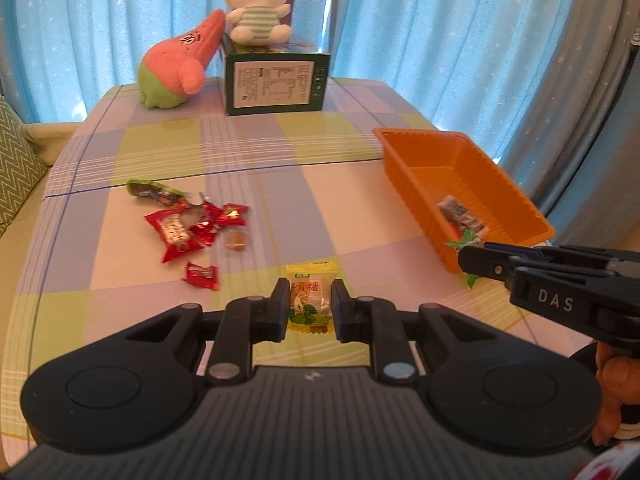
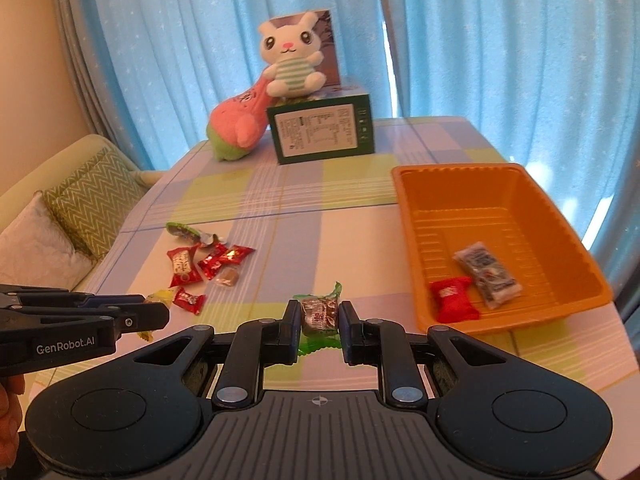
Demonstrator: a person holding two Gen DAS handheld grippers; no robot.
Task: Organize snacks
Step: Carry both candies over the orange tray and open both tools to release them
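My left gripper (image 1: 311, 305) is shut on a yellow-wrapped candy (image 1: 311, 300), held above the checked tablecloth. My right gripper (image 2: 320, 320) is shut on a green-wrapped candy (image 2: 319, 312), also lifted off the table. The orange tray (image 2: 404, 200) lies to the right and holds a red candy (image 2: 454, 304) and a white and blue packet (image 2: 488, 276). In the left wrist view the right gripper (image 1: 464, 258) hangs at the tray's near corner (image 1: 448, 256). A heap of red candies (image 1: 192, 228) with a green wrapper (image 1: 152, 192) and a brown sweet (image 1: 235, 240) lies left of centre.
A green box (image 1: 276, 82) stands at the table's far side with a white rabbit plush (image 1: 258, 4) on it and a pink plush (image 1: 180, 64) leaning beside it. Blue curtains hang behind. A sofa with cushions (image 2: 88, 200) is at the left.
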